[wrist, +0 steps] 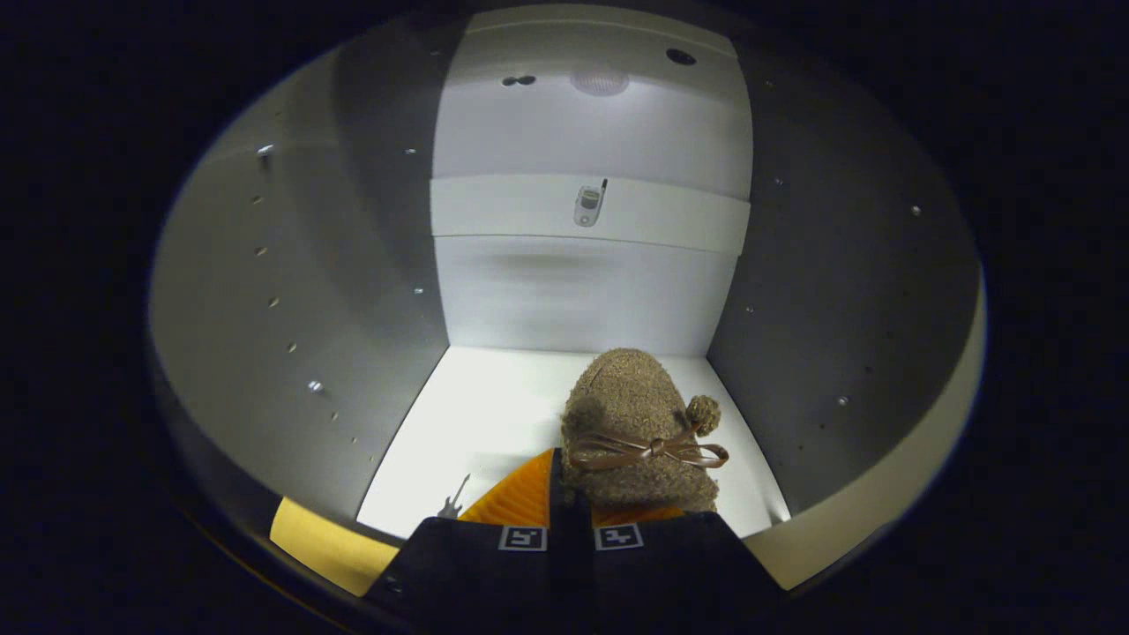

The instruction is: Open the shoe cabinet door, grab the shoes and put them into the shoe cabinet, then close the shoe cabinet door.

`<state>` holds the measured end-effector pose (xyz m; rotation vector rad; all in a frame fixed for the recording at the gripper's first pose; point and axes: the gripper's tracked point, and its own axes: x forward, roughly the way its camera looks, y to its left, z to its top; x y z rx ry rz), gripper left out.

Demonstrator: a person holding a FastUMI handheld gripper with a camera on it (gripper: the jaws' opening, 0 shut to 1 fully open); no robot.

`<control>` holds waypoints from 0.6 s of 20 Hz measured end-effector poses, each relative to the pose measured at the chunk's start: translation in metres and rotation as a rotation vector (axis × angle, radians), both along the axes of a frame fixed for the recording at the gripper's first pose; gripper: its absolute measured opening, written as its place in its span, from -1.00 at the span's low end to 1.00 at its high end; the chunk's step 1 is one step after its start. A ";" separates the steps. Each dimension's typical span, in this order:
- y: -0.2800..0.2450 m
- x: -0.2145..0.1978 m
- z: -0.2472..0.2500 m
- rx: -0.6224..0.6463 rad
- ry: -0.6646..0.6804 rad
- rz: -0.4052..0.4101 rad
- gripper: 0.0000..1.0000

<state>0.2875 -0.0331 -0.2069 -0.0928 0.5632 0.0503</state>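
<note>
1. The shoe (637, 423) is a fuzzy brown slipper with a thin brown ribbon bow (648, 451) across its upper and a small pompom (703, 413) at its side; it sits inside the shoe cabinet on the white floor panel (494, 423), its toe pointing toward the back wall (573, 291).
2. The gripper (569, 520) is right at the shoe's near end; its two fingers are drawn close together with only a narrow slot between them, and the heel of the shoe meets that slot; whether both fingers actually press on the shoe cannot be told, since the contact is hidden behind the fingers.
3. Relative to the shoe, the floor panel stretches out bare beside it, on the side away from the pompom.
4. Beyond the shoe's toe rises the back wall, brightly lit, with a horizontal white rail (529, 207) partway up; a small metal fitting (588, 205) is mounted on that rail.
5. Flanking the shoe stand the cabinet's grey side walls (291, 291), each dotted with rows of small shelf-pin holes.
6. Nearer than the shoe, beside the fingers, a pale yellow front edge (317, 542) of the cabinet shows.
</note>
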 end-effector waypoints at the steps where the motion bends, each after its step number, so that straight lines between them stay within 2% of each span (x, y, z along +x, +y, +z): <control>1: 0.000 0.012 -0.002 0.000 -0.004 -0.001 -0.90; 7: 0.000 0.073 -0.035 -0.002 0.013 -0.006 -0.91; 12: 0.002 0.080 -0.052 -0.020 0.047 0.002 -0.91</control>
